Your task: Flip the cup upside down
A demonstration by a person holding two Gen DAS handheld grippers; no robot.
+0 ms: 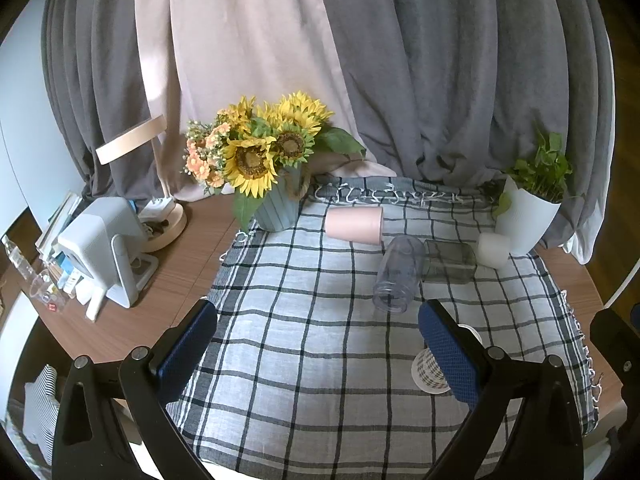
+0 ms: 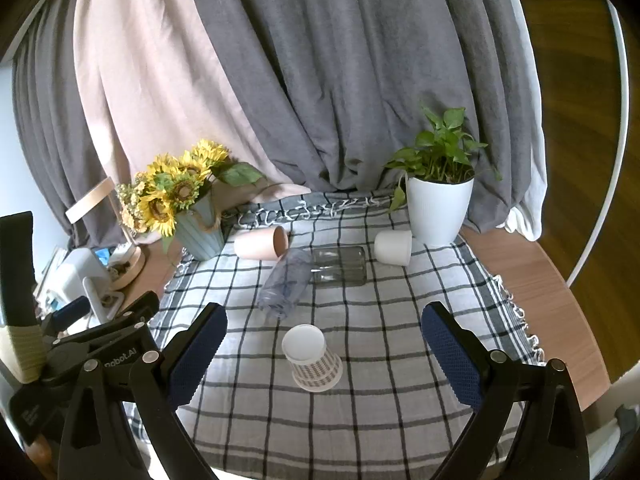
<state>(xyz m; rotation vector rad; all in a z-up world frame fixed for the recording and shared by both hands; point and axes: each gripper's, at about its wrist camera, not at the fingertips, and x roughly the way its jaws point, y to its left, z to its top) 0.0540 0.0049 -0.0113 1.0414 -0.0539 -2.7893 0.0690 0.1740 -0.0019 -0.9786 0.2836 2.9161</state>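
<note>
Checked paper cup [image 2: 313, 360] stands inverted on the cloth [image 2: 380, 420]
Left gripper [image 1: 318, 346] and right gripper [image 2: 324, 348] gape wide, empty; cup rim seemingly down.

Both wrist views tableward (shared cloth [image 1: 320, 360])

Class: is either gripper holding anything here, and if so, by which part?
Nothing is held. The left gripper and right gripper are both open, apart from the checked paper cup.

Open cloth [image 2: 392, 392] round checked cup [image 2: 314, 360]; clear bottle [image 2: 286, 282] just behind.
</note>
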